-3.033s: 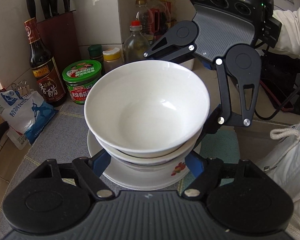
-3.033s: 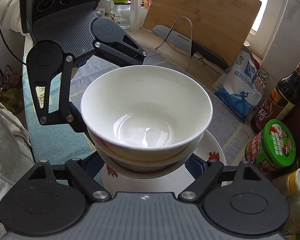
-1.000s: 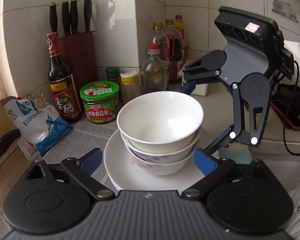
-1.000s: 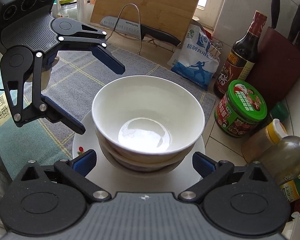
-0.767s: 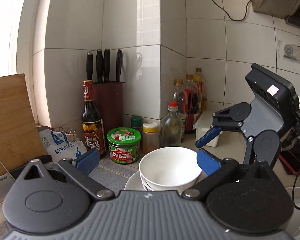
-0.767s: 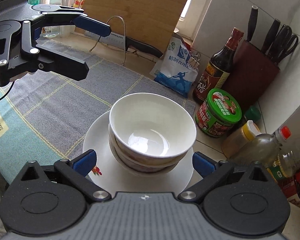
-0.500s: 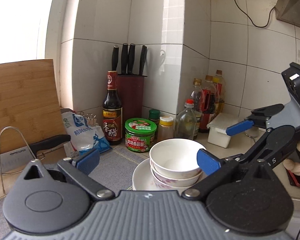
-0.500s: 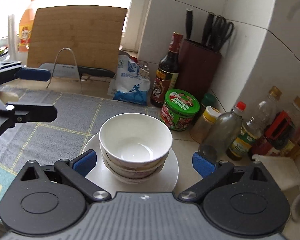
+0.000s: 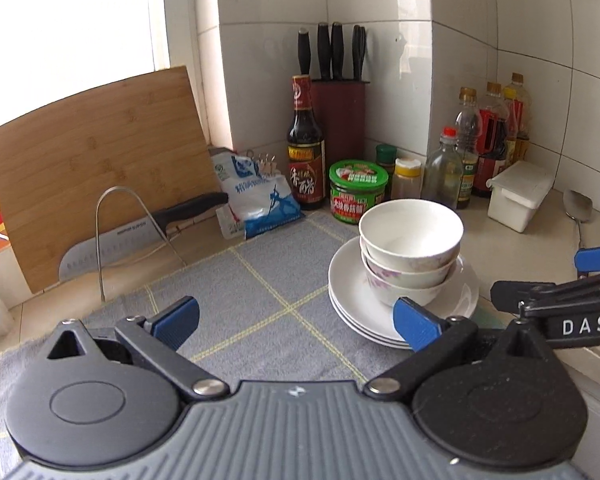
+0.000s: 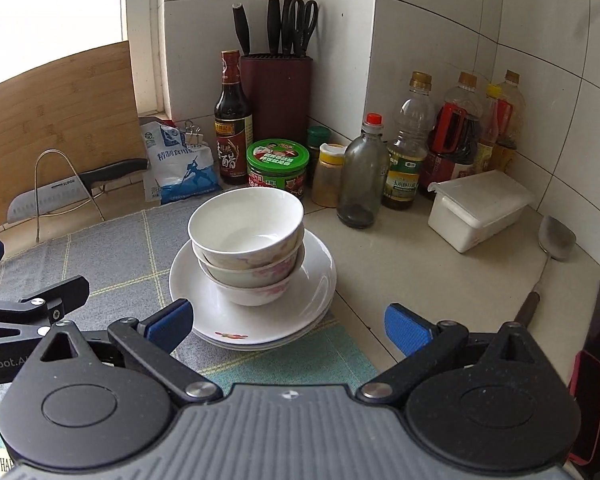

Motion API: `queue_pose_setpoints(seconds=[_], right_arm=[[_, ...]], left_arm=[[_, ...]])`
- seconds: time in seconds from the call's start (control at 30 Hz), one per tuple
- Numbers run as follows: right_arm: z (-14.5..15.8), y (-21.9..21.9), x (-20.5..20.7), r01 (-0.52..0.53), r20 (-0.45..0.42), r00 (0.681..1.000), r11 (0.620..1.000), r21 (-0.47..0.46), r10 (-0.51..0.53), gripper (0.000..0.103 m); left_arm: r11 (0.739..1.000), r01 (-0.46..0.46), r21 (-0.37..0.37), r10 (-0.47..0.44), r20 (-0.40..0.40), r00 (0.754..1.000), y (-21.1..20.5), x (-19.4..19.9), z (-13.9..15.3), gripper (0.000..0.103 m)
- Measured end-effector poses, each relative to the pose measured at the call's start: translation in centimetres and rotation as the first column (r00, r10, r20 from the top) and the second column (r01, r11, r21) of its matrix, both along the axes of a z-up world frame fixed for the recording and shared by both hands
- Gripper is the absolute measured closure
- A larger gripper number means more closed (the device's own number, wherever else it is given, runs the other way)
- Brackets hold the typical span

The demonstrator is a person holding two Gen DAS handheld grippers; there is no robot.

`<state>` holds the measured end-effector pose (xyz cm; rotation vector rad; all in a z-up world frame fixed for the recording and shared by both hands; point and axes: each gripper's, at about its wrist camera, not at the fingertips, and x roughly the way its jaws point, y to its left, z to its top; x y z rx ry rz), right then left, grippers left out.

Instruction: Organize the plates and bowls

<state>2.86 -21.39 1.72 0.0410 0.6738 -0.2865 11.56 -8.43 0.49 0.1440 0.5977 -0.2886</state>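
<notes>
Three white bowls point(image 9: 410, 236) point(image 10: 246, 224) are nested upright on a stack of white plates point(image 9: 346, 280) point(image 10: 320, 276); the lower two bowls carry a pink flower pattern. The stack rests at the mat's right edge. My left gripper point(image 9: 296, 320) is open and empty, drawn back over the mat, with the stack beyond its right fingertip. My right gripper point(image 10: 288, 326) is open and empty too, and the plates' near rim lies just past its left fingertip. Each view catches the other gripper's fingers point(image 9: 596, 259) point(image 10: 56, 292) at its edge.
A grey checked mat point(image 9: 260, 280) covers the counter. Behind the stack stand a green-lidded jar point(image 10: 278, 168), a dark vinegar bottle point(image 10: 233, 120), a knife block point(image 10: 276, 88) and several bottles. To the right lie a white lidded box point(image 10: 480, 208) and a spoon point(image 10: 556, 238). A cutting board point(image 9: 96, 160) and a knife point(image 9: 140, 232) are at left.
Both grippers have drawn back and up from the bowl stack and rolled level. The stack, a second ago close between the jaws, now stands farther off and outside them.
</notes>
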Motion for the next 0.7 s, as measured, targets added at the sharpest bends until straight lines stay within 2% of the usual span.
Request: queue_pose_setpoints(seconds=[0.1,0.3,0.7], right_arm=[[0.1,0.3,-0.6,0.024,-0.007,1.000,1.000,0.000,-0.024,0.000],[1.2,0.6,-1.3,0.033,0.020,0.999,0.999,0.009,-0.033,0.000],[1.7,0.8,-1.2,0.033,0.028,0.999,0.999,-0.011,-0.033,0.000]], left_arm=[[1.000,-0.019,-0.024,0.018,-0.065,0.998,0.5,0.2,0.1,0.001],[1.000,-0.015,-0.026,0.014,-0.033,0.999,0.8,-0.5,1.1,0.001],[1.000,-0.023,-0.021,0.022,-0.042,0.999,0.7,-0.4,1.2,0.001]])
